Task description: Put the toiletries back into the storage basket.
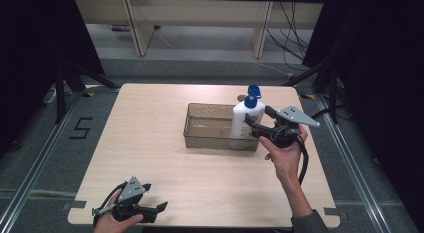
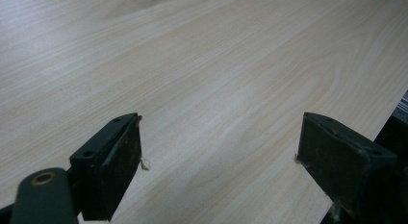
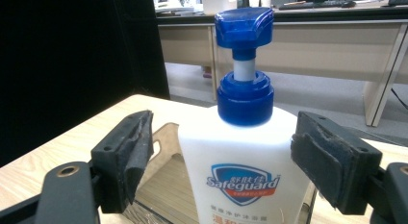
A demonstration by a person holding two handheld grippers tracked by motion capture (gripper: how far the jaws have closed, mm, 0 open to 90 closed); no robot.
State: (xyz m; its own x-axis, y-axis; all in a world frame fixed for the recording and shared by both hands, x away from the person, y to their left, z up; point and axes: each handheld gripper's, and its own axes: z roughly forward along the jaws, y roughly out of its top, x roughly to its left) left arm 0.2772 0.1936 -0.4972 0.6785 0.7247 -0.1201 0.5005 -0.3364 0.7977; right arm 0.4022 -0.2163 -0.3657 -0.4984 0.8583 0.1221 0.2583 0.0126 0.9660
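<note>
A white pump bottle (image 1: 246, 118) with a blue pump head and a Safeguard label (image 3: 243, 171) stands upright in the right end of a clear plastic bin (image 1: 200, 139) on the table. My right gripper (image 1: 257, 119) reaches in from the right, and its open jaws flank the bottle's shoulders (image 3: 221, 156). A clear gap shows at the left jaw, while the right pad sits at the bottle's edge. My left gripper (image 1: 155, 197) rests low at the table's front left, open (image 2: 219, 156), with bare wood between its jaws.
The light wooden table (image 1: 150, 123) has its front edge right by the left gripper. A small dark object (image 1: 241, 98) lies just behind the bin. Desks and cables stand on the floor beyond the table, with dark curtains at both sides.
</note>
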